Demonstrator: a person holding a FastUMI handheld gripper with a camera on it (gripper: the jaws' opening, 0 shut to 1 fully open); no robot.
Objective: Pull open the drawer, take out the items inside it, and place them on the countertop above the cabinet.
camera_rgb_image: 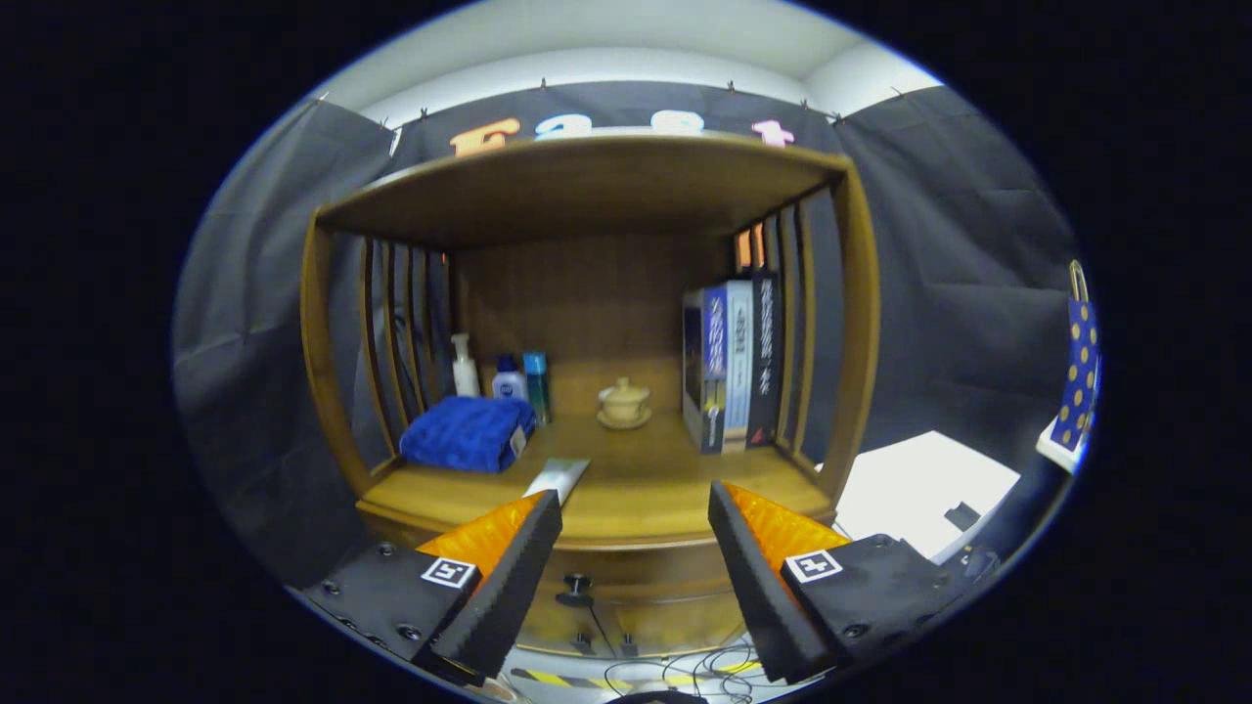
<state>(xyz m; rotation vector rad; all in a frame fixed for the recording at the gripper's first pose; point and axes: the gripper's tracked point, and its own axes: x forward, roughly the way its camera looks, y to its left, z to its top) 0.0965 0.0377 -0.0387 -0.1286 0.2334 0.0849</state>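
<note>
Between the spread, empty tongs [636,533], low on the cabinet front, the drawer [626,587] sits closed with its dark knob [577,585] just ahead of the left finger. Above it, the table [626,489] carries a folded blue towel [468,432], three bottles [499,376], a lidded cup on a saucer [624,402], upright books [734,362] and a flat silver tube [558,477] near the front edge.

Black screwed gripper [636,504] blocks, square markers, orange ridged fingers [489,533] with black pads.
</note>
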